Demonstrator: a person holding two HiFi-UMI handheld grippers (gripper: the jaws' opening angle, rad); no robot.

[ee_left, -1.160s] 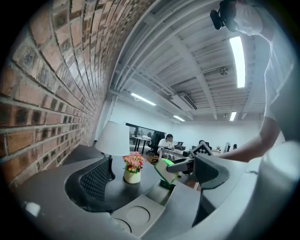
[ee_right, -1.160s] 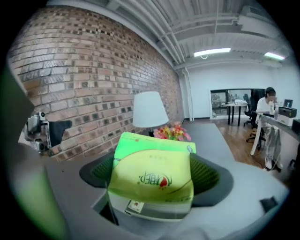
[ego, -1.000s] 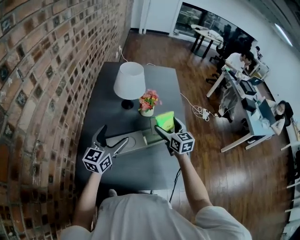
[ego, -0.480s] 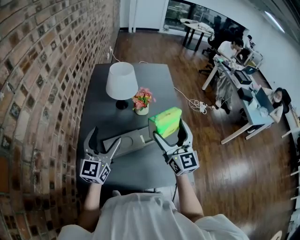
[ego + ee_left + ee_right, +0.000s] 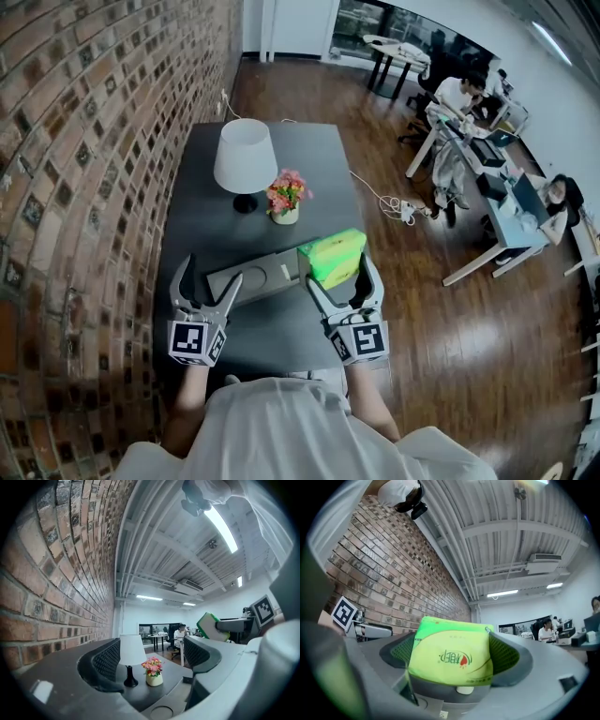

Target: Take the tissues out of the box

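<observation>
A bright green tissue pack [image 5: 334,255] sits between the pads of my right gripper [image 5: 336,268], which is shut on it above the table's near right side. In the right gripper view the tissue pack [image 5: 450,651] fills the gap of the right gripper [image 5: 452,657]. The long grey box [image 5: 251,278] lies flat on the dark table [image 5: 281,150], just left of the pack. My left gripper [image 5: 208,275] hovers at the box's left end; its jaws are closing with nothing between them. The left gripper [image 5: 152,657] looks out on the table through its gap.
A white lamp [image 5: 246,155] and a small pot of pink flowers [image 5: 284,199] stand behind the box. A brick wall [image 5: 84,141] runs along the table's left side. People sit at desks [image 5: 487,159] far right, across a wooden floor with a cable [image 5: 389,211].
The right gripper has drawn the green pack up and back toward me, away from the box. The left gripper's jaws have narrowed and it has drawn back slightly from the box.
</observation>
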